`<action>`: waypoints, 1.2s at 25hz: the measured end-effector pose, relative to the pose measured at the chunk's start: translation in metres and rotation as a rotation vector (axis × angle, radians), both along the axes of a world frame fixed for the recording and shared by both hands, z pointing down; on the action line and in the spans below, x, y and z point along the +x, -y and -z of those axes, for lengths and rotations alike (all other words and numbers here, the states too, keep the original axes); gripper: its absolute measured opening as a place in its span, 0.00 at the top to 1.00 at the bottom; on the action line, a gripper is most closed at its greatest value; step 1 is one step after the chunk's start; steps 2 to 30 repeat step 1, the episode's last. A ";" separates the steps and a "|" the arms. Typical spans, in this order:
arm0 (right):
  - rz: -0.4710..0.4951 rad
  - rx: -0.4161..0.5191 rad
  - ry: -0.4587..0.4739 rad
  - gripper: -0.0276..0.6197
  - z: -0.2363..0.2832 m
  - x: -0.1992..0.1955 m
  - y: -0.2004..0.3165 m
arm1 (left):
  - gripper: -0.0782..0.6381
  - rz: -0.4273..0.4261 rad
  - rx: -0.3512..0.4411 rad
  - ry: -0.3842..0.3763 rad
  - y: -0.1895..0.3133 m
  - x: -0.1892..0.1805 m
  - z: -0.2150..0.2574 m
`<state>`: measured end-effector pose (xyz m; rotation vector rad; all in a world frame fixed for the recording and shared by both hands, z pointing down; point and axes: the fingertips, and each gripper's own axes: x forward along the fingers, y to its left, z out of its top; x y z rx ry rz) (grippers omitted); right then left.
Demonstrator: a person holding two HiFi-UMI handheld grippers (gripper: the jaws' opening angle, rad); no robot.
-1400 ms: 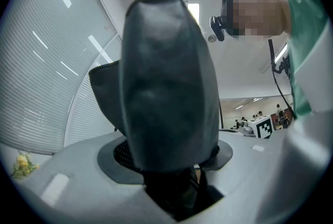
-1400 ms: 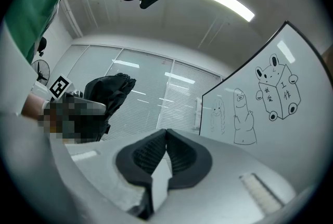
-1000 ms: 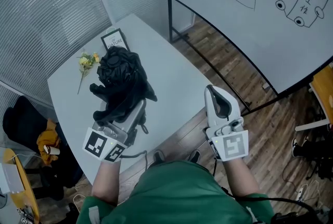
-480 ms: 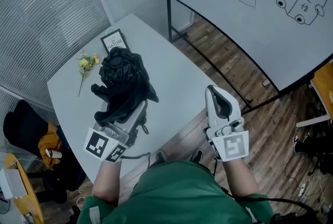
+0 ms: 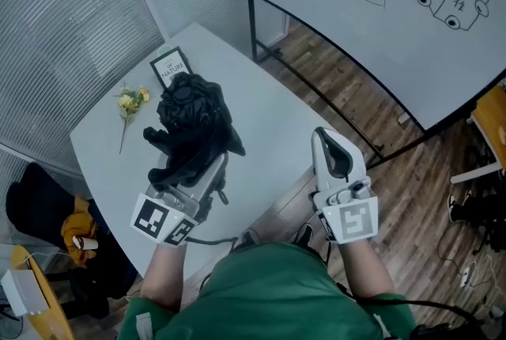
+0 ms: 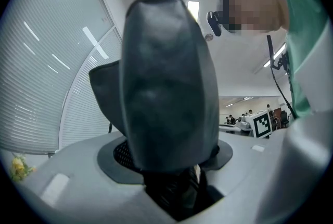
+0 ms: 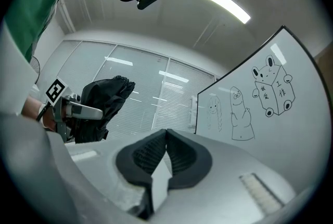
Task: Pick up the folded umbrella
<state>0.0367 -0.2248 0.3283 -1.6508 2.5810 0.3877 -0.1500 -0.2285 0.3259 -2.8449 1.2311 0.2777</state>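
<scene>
**Head view.** The left hand-held gripper is closed on the near end of the umbrella. The umbrella is black, folded, and its fabric is loosely bunched. It hangs over the left part of the white bench. This view does not show whether it touches the bench. Its long axis runs from the jaws almost straight away from the person. The bulkier free end points toward the card, which lies at the far corner. A flower sprig lies on the bench to the left of the umbrella, apart from it. The right hand-held gripper is held past the bench's near right edge, over the wood floor, well apart from the umbrella. A whiteboard with drawings stands to the right.

**Left gripper view.** The umbrella rises from between the jaws and fills the centre of the view. The pads press on its dark fabric.

**Right gripper view.** The two ribbed pads meet at their tips with nothing between them, so this hand-held gripper is closed and empty. The umbrella is seen to the left against the blinds. It juts up and to the right from the left hand-held gripper.
</scene>
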 end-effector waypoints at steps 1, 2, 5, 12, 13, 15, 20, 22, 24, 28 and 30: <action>-0.001 0.001 0.000 0.95 0.000 -0.003 0.000 | 0.50 -0.003 -0.001 -0.001 0.000 -0.002 -0.001; -0.001 0.001 0.000 0.95 0.000 -0.003 0.000 | 0.50 -0.003 -0.001 -0.001 0.000 -0.002 -0.001; -0.001 0.001 0.000 0.95 0.000 -0.003 0.000 | 0.50 -0.003 -0.001 -0.001 0.000 -0.002 -0.001; -0.001 0.001 0.000 0.95 0.000 -0.003 0.000 | 0.50 -0.003 -0.001 -0.001 0.000 -0.002 -0.001; -0.001 0.001 0.000 0.95 0.000 -0.003 0.000 | 0.50 -0.003 -0.001 -0.001 0.000 -0.002 -0.001; -0.001 0.001 0.000 0.95 0.000 -0.003 0.000 | 0.50 -0.003 -0.001 -0.001 0.000 -0.002 -0.001; -0.001 0.001 0.000 0.95 0.000 -0.003 0.000 | 0.50 -0.003 -0.001 -0.001 0.000 -0.002 -0.001; -0.001 0.001 0.000 0.95 0.000 -0.003 0.000 | 0.50 -0.003 -0.001 -0.001 0.000 -0.002 -0.001; -0.001 0.001 0.000 0.95 0.000 -0.003 0.000 | 0.50 -0.003 -0.001 -0.001 0.000 -0.002 -0.001; -0.001 0.001 0.000 0.95 0.000 -0.003 0.000 | 0.50 -0.003 -0.001 -0.001 0.000 -0.002 -0.001; -0.001 0.001 0.000 0.95 0.000 -0.003 0.000 | 0.50 -0.003 -0.001 -0.001 0.000 -0.002 -0.001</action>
